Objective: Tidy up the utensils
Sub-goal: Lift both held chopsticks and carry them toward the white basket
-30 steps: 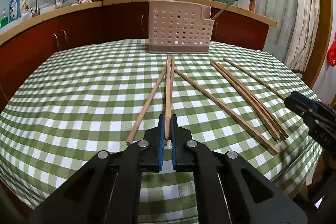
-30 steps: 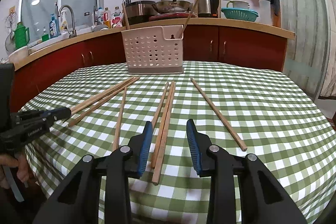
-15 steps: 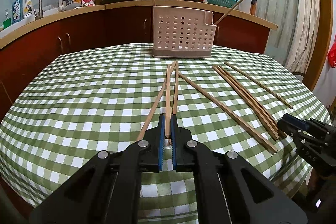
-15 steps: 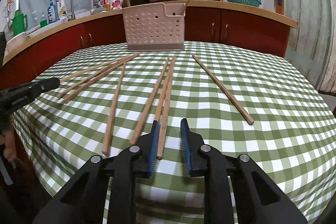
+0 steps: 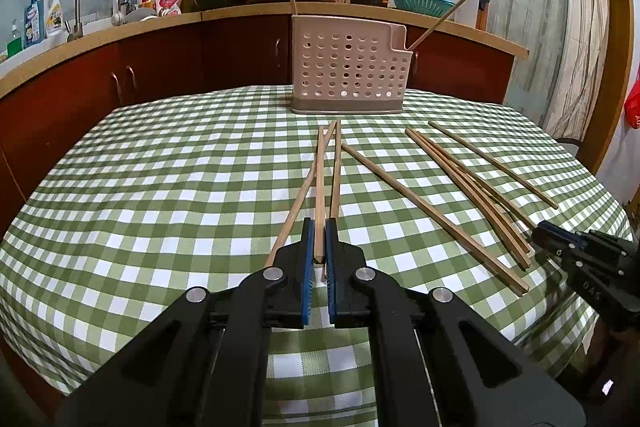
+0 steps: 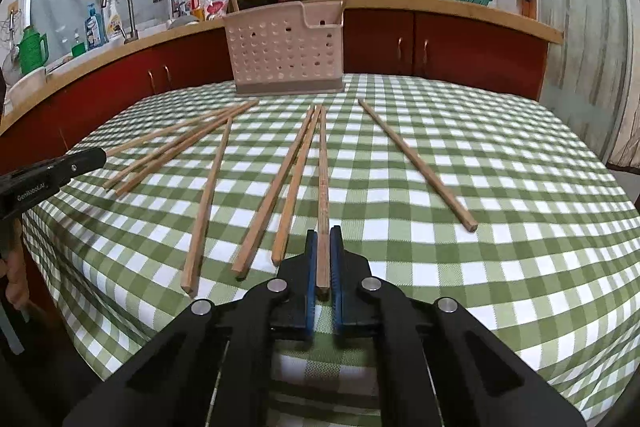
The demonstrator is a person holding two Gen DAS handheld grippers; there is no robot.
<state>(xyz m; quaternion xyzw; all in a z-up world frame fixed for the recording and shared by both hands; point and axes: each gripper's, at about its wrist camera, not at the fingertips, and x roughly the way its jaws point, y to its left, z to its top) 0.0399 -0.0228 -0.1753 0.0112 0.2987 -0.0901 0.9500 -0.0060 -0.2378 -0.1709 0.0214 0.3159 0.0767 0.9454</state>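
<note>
Wooden chopsticks lie scattered on a green checked tablecloth (image 5: 160, 187). My left gripper (image 5: 319, 241) is shut on the near end of one chopstick (image 5: 320, 187) that points toward the perforated beige utensil holder (image 5: 348, 67). In the right wrist view, the jaws of my right gripper (image 6: 324, 241) are closing tight on the near end of another chopstick (image 6: 323, 167), and the pads press on it. The holder (image 6: 284, 55) stands at the table's far side with two chopsticks (image 5: 438, 23) upright in it.
Loose chopsticks lie beside the held ones: a long one (image 5: 432, 215), a bundle (image 5: 472, 187) further right, and a pair (image 6: 276, 187) left of the right gripper's stick. Another lies alone (image 6: 416, 163). The table's edge is close below both grippers. A kitchen counter runs behind.
The right gripper's jaws came together from wide apart and closed on a chopstick. The left gripper stayed shut on its chopstick, and its view shifted slightly.
</note>
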